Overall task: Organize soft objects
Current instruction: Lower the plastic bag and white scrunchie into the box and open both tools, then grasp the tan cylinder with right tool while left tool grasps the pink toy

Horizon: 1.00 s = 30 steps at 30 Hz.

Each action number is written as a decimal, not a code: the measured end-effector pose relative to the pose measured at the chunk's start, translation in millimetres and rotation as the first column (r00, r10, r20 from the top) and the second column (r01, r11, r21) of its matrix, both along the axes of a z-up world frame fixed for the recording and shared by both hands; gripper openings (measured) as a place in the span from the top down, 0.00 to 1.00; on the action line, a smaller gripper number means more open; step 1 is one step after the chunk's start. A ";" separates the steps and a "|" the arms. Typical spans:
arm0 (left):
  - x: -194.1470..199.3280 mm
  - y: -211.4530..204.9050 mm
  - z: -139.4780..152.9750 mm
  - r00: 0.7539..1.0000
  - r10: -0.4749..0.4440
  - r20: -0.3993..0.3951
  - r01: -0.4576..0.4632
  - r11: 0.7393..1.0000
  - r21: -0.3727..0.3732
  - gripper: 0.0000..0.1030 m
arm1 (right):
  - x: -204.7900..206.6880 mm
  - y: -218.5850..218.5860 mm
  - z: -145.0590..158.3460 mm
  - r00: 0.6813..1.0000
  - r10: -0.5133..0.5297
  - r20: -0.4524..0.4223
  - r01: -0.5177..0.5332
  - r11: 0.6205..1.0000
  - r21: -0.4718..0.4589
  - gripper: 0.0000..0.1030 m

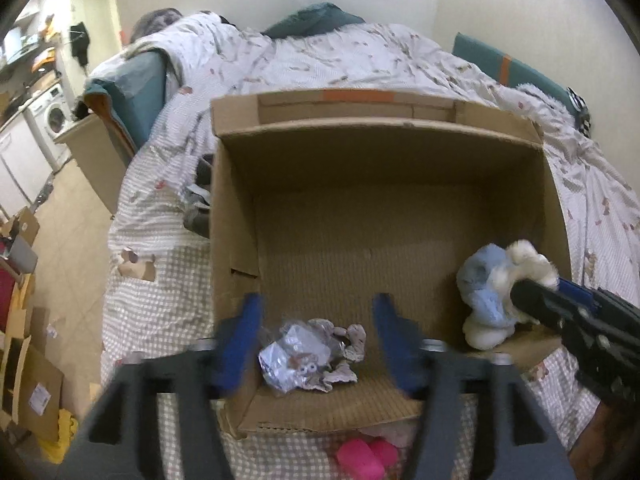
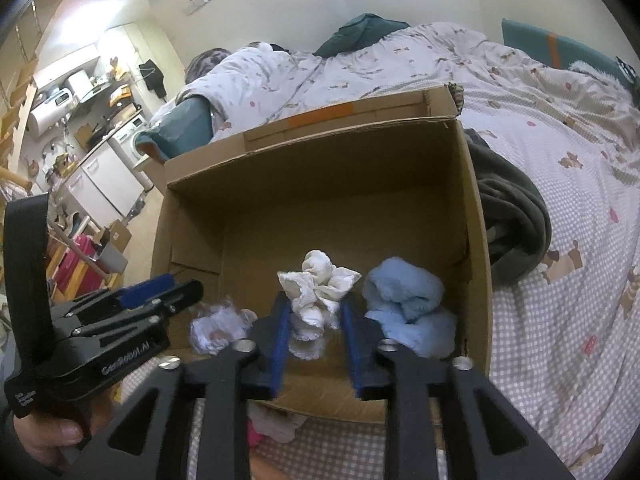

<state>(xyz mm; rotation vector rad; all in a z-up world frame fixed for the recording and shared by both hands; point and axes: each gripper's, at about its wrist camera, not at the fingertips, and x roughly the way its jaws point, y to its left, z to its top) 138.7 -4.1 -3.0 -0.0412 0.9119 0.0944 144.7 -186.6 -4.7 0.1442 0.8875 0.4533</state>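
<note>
An open cardboard box [image 1: 320, 152] [image 2: 320, 152] stands on the bed. Inside lie a pale blue fluffy item [image 1: 486, 280] [image 2: 408, 300] at the right and a crumpled plastic-wrapped patterned cloth [image 1: 308, 356] [image 2: 218, 330] at the near left. My right gripper [image 2: 314, 312] is shut on a white soft cloth [image 2: 318, 284] and holds it over the box floor; it also shows in the left wrist view [image 1: 536, 288] with the cloth [image 1: 528, 262]. My left gripper [image 1: 318, 320] is open and empty above the wrapped cloth; it shows at the left of the right wrist view [image 2: 160, 288].
A checked and patterned quilt [image 1: 160, 280] [image 2: 560, 240] covers the bed. A dark garment [image 2: 508, 212] lies right of the box, another dark item [image 1: 198, 200] left of it. A pink item [image 1: 362, 458] lies in front. Cardboard pieces [image 1: 28, 380] and a washing machine [image 1: 52, 116] stand at left.
</note>
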 end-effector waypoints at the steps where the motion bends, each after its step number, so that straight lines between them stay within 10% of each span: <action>1: -1.2 0.1 1.6 1.000 0.006 0.014 -0.006 1.000 0.005 0.35 | -0.2 -0.5 0.2 1.000 0.000 0.002 0.000 1.000 0.008 0.46; 3: -0.9 -0.4 2.5 1.000 0.001 0.015 -0.001 1.000 0.009 0.35 | -2.3 -3.1 3.9 1.000 -0.014 0.027 0.013 0.999 0.035 0.28; 30: -4.2 5.1 0.7 1.000 0.015 -0.001 -0.015 1.000 0.019 0.35 | 0.9 -10.3 -0.3 0.998 -0.058 0.010 0.058 0.998 0.029 0.28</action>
